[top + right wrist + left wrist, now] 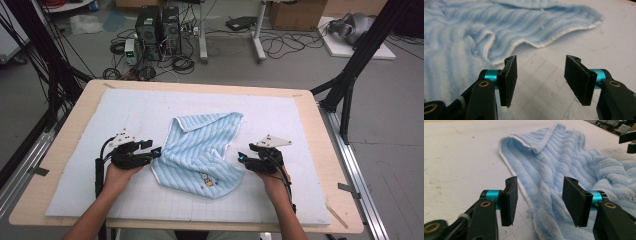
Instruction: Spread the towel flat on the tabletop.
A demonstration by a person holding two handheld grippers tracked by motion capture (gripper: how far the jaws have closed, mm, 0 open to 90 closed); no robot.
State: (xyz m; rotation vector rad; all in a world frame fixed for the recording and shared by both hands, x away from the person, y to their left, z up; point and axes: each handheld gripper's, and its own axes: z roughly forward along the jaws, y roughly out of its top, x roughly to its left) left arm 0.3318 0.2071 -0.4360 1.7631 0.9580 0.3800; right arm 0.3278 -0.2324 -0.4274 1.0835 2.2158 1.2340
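Towel [202,150] lay crumpled mid-mat [75,190], its length running from near edge to far right corner, between the left gripper [156,152] and right gripper [241,157], both with jaws apart, gripping nothing.

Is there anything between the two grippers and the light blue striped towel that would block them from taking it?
Nothing visible stands in the way. The light blue striped towel lies crumpled on the white mat, with the left gripper open at its white-trimmed edge and the right gripper open just beside its other edge, over bare mat.
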